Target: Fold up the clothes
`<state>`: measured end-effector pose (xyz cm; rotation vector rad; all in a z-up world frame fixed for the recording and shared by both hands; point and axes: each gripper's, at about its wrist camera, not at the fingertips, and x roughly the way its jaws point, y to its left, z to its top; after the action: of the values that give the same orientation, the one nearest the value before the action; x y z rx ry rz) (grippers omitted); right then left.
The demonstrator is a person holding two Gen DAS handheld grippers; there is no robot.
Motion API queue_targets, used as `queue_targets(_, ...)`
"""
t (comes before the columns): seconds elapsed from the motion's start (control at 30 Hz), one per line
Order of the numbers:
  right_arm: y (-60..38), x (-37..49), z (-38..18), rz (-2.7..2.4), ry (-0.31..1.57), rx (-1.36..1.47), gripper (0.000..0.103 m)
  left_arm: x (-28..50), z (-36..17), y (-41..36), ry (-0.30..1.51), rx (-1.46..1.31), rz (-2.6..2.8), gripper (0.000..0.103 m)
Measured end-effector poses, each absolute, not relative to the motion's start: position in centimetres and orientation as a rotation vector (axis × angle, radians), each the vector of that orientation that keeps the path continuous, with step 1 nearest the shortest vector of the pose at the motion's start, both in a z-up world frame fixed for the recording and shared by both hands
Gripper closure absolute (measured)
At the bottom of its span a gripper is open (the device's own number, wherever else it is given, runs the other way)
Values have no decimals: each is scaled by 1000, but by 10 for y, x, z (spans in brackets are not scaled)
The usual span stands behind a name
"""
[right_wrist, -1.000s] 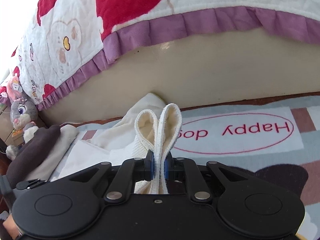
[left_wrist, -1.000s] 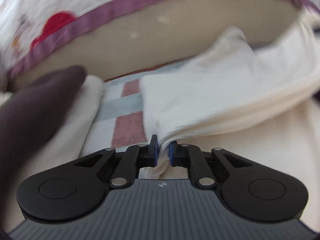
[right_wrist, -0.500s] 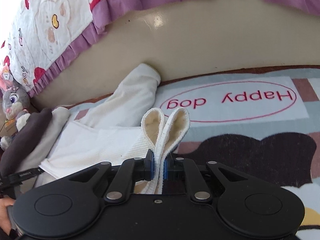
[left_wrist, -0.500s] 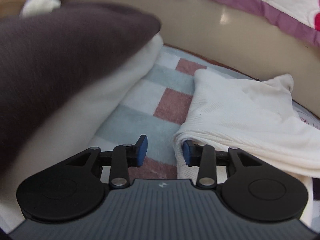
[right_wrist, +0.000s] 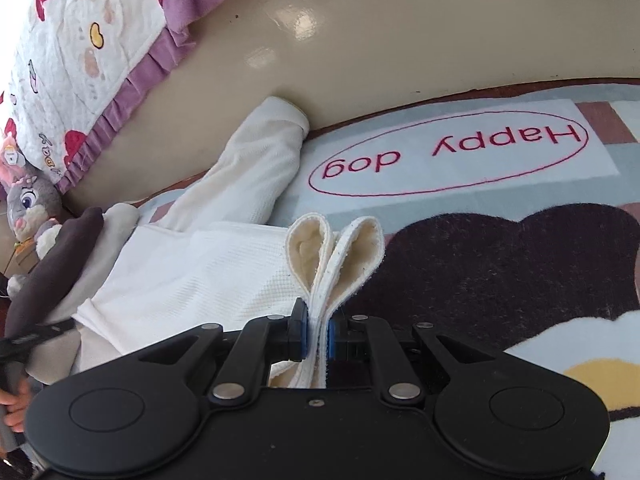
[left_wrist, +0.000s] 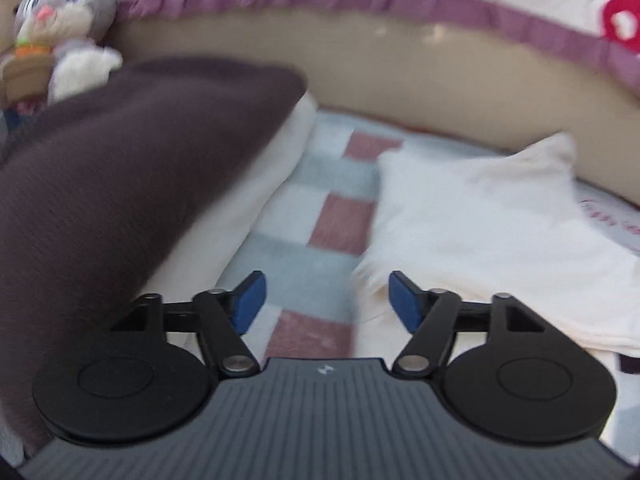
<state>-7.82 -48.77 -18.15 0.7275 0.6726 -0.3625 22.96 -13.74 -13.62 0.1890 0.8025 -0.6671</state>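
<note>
Our right tool [right_wrist: 318,334] pinches a doubled hem of the cream garment [right_wrist: 208,268], two loops of the edge standing up between its closed blue pads. The rest of the garment lies spread on the rug [right_wrist: 500,264], one sleeve [right_wrist: 256,168] reaching toward the beige bed base [right_wrist: 360,52] at the rug's far edge. Our left tool [left_wrist: 326,298] hangs wide apart and holds nothing, its right pad just beside the garment's near corner. At the rug's left edge sits a folded pile, a dark brown garment [left_wrist: 120,184] lying on a cream one. A grey plush rabbit [left_wrist: 64,4] sits beyond it.
</note>
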Motion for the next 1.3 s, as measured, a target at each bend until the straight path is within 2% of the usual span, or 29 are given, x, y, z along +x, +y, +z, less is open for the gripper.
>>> queue_targets(0.17, -488, -75, -187, -379, 695, 754, 90, 217, -153, -135, 980, -35, -843, 30)
queue_targets(0.33, -488, -82, -198, -416, 726, 862, 78, 220, -197, -149, 1157, -199, -899, 30)
queue_targets(0.43, -486, -94, -202, -402, 714, 971, 66, 218, -196, -156, 1121, -179, -907, 30)
queue_targets(0.5, -483, -100, -204, -372, 709, 1031, 54, 222, -198, -161, 1115, -228, -906, 30)
queue_targets(0.63, -478, -92, -202, -335, 720, 1019, 50, 230, -201, -171, 1103, -326, -902, 29)
queue_targets(0.67, -477, -87, -202, -329, 720, 1004, 51, 232, -202, -175, 1100, -340, -905, 29)
queue_targets(0.7, -477, -82, -200, -323, 718, 988, 75, 233, -201, -182, 1100, -315, -922, 30)
queue_targets(0.73, -476, -77, -198, -333, 731, 964, 94, 234, -199, -190, 1093, -279, -933, 36)
queue_targets(0.77, -474, -71, -193, -366, 765, 929, 92, 232, -193, -197, 1067, -206, -923, 59)
queue_targets(0.8, -471, -67, -186, -393, 792, 899, 92, 230, -188, -202, 1049, -132, -905, 70)
queue_targets(0.83, -467, -67, -177, -395, 799, 892, 92, 229, -183, -206, 1031, -73, -890, 77)
queue_targets(0.93, -454, -70, -146, -321, 795, 971, 92, 236, -172, -194, 1017, -106, -888, 77)
queue_targets(1.0, -445, -73, -126, -263, 816, 1086, 92, 246, -169, -181, 1059, -165, -866, 69)
queue_targets(1.03, -439, -75, -117, -225, 821, 1145, 92, 251, -168, -175, 1089, -189, -849, 57)
queue_targets(1.07, -432, -78, -108, -176, 819, 1197, 92, 252, -166, -167, 1121, -203, -837, 49)
queue_targets(1.1, -427, -79, -103, -145, 815, 1234, 92, 251, -165, -159, 1140, -203, -845, 47)
queue_targets(1.17, -423, -80, -106, -141, 810, 1269, 92, 236, -168, -143, 1202, -211, -886, 33)
queue_targets(1.3, -414, -82, -113, -132, 798, 1339, 92, 204, -184, -114, 1371, -386, -941, 32)
